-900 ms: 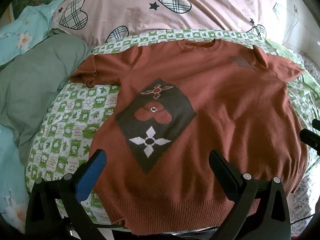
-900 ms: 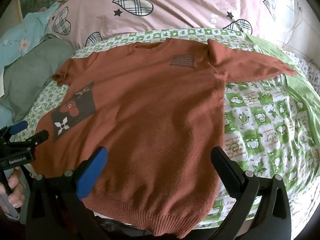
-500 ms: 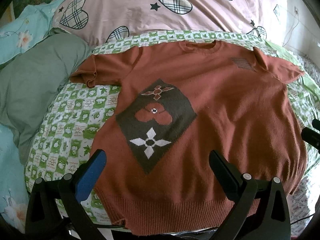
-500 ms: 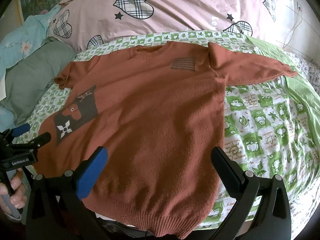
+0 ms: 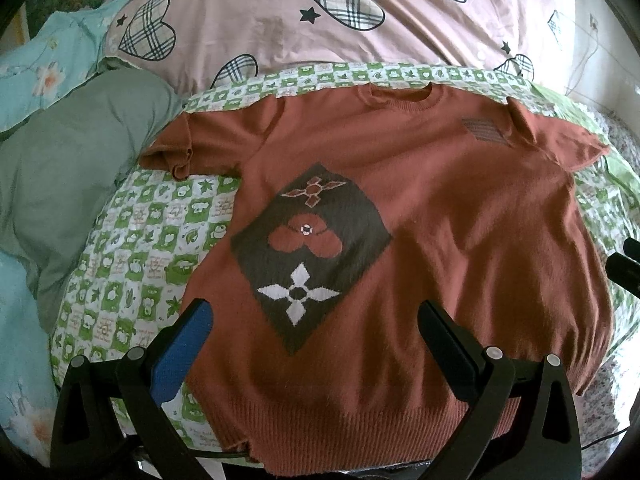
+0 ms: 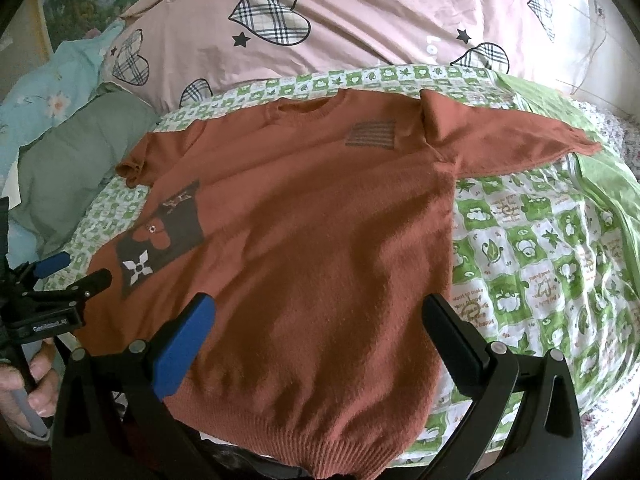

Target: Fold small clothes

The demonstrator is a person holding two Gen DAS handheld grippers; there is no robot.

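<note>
A rust-orange knitted sweater is laid face up and flat on a bed covered by a green-and-white checked sheet. Its neckline is turned toward the pink heart-print duvet, and its ribbed hem is nearest the cameras. Both sleeves are spread outward from the sweater, presumably so that each can be folded in over the body first. The left tool is held above the hem over the sweater's dark diamond motif, its fingers spread wide with nothing between them. The right tool is held likewise over the plain side of the sweater, fingers apart and empty. Whether either tool touches the knit cannot be told from these distorted views, though a gap seems likely. No fold appears to have been made yet.
</note>
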